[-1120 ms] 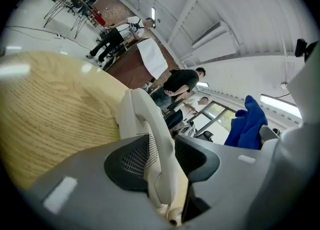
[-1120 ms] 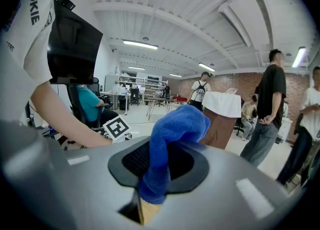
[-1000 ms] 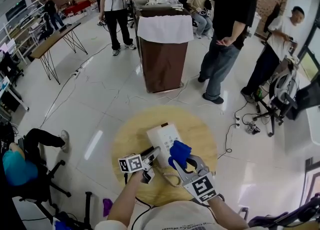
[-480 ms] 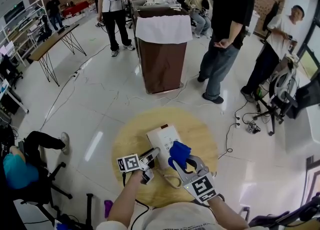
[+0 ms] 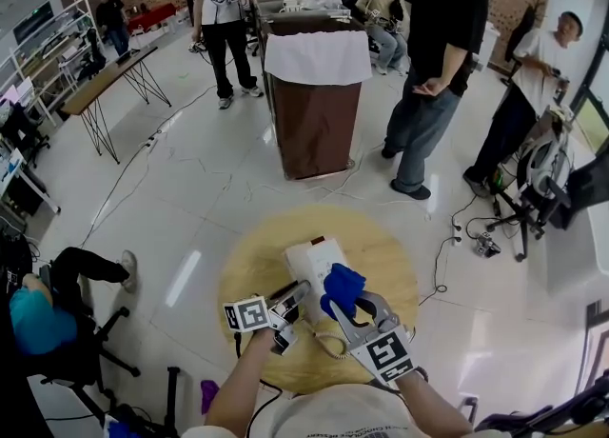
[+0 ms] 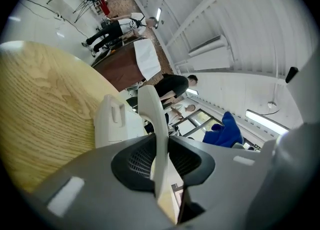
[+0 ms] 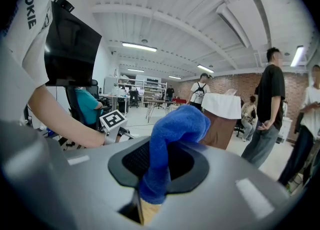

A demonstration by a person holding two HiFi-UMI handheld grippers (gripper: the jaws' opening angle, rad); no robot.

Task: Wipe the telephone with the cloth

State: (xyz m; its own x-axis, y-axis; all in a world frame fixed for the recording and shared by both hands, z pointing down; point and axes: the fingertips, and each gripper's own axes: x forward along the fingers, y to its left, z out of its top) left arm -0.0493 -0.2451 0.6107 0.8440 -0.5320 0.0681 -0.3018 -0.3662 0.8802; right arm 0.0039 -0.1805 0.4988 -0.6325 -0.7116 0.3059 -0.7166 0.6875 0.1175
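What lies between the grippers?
In the head view, the telephone and its coiled cord lie between the left gripper, jaws closing on the telephone's edge, and the right gripper holding the cloth.

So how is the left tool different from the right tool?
The left tool has its jaws closing on the handset, which is white, hard and thin. The right tool is shut on the cloth, which is blue, soft and bunched up. The left tool is at the left side of the telephone, the right tool at its right side. Both are over the round wooden table.
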